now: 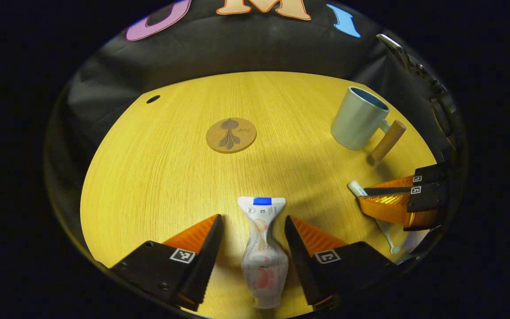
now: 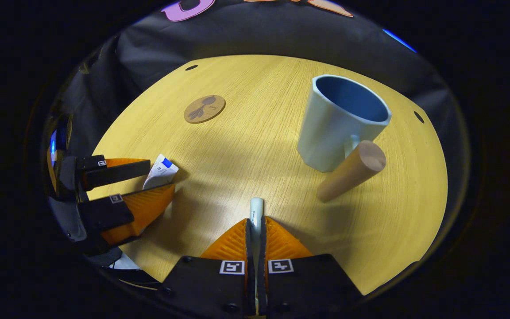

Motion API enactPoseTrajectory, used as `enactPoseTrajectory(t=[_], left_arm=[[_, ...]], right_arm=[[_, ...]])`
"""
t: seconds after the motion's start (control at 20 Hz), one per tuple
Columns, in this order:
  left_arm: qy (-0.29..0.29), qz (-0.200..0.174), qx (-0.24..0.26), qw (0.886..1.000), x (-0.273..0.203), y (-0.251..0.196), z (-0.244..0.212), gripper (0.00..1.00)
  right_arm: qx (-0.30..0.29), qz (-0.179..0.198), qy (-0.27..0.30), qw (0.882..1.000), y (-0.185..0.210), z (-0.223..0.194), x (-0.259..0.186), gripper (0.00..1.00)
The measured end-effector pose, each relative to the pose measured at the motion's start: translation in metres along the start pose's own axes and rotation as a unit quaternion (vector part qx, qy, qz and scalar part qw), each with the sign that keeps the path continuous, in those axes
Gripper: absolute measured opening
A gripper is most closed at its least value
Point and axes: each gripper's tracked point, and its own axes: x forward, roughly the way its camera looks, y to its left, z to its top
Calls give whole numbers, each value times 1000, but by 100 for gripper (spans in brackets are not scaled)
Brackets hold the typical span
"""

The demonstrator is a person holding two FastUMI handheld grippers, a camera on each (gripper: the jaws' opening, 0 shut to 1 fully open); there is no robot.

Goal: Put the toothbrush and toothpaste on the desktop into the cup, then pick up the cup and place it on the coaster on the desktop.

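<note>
Right gripper (image 2: 255,230) clamps the toothbrush (image 2: 256,212); left gripper (image 1: 253,230) gapes astride the toothpaste tube (image 1: 261,248): close squarely, then carry both to the cup (image 2: 341,119)

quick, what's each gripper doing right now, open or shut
Left gripper: open, tongs either side of the toothpaste, not pressing it.
Right gripper: shut on the toothbrush.

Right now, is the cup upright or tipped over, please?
Upright: the cup stands on the desktop, its open mouth facing up.
</note>
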Motion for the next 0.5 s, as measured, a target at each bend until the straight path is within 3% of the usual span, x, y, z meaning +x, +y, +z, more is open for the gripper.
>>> enactPoseTrajectory(t=[0.1, 0.2, 0.25, 0.3, 0.35, 0.5], left_arm=[[-3, -8, 6, 1000, 1, -5, 0, 70], [-5, -11, 7, 1000, 1, -8, 3, 52], [-8, -12, 6, 1000, 2, -9, 3, 38], [-11, -12, 3, 1000, 4, -11, 5, 36], [-13, -10, -1, 1000, 4, -12, 5, 21], [-31, -2, -19, 999, 4, -13, 6, 14]], right_arm=[[-1, 2, -1, 1000, 0, 0, 0, 5], [0, 3, -3, 1000, 2, 2, 0, 5], [1, 3, -4, 1000, 4, 3, -2, 5], [2, 4, -6, 1000, 4, 2, -7, 5], [4, 3, -7, 1000, 5, 2, -9, 5], [4, -1, -12, 1000, 4, 1, -7, 5]])
